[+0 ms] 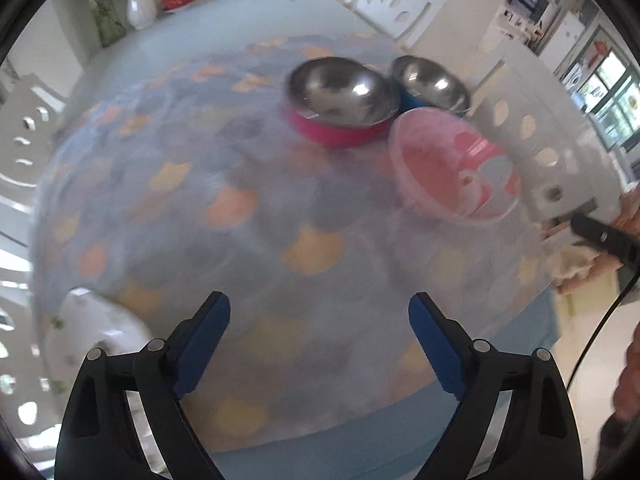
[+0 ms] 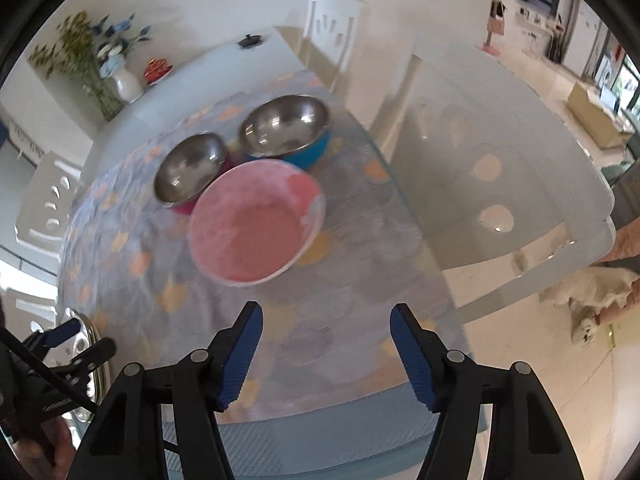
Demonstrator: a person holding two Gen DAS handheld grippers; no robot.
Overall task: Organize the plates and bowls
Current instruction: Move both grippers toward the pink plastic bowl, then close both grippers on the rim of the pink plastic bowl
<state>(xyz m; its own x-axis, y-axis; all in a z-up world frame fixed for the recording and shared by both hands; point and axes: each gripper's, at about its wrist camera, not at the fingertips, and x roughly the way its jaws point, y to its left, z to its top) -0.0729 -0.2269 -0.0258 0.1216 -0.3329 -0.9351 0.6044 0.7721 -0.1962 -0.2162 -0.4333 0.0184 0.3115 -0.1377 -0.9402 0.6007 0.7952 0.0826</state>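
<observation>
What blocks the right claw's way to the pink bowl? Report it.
Nothing visible. The right claw is open, and only bare patterned tablecloth lies between it and the pink bowl. The two steel bowls sit beyond it.

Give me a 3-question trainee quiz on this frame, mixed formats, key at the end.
1. True or false: the left gripper is shut on the pink bowl.
2. Which steel bowl stands nearer the white chair? A) the red-based bowl B) the blue-based bowl
3. Fill in: the right gripper is ____ and holds nothing.

Key: 1 false, it is open and empty; 2 B; 3 open.
</observation>
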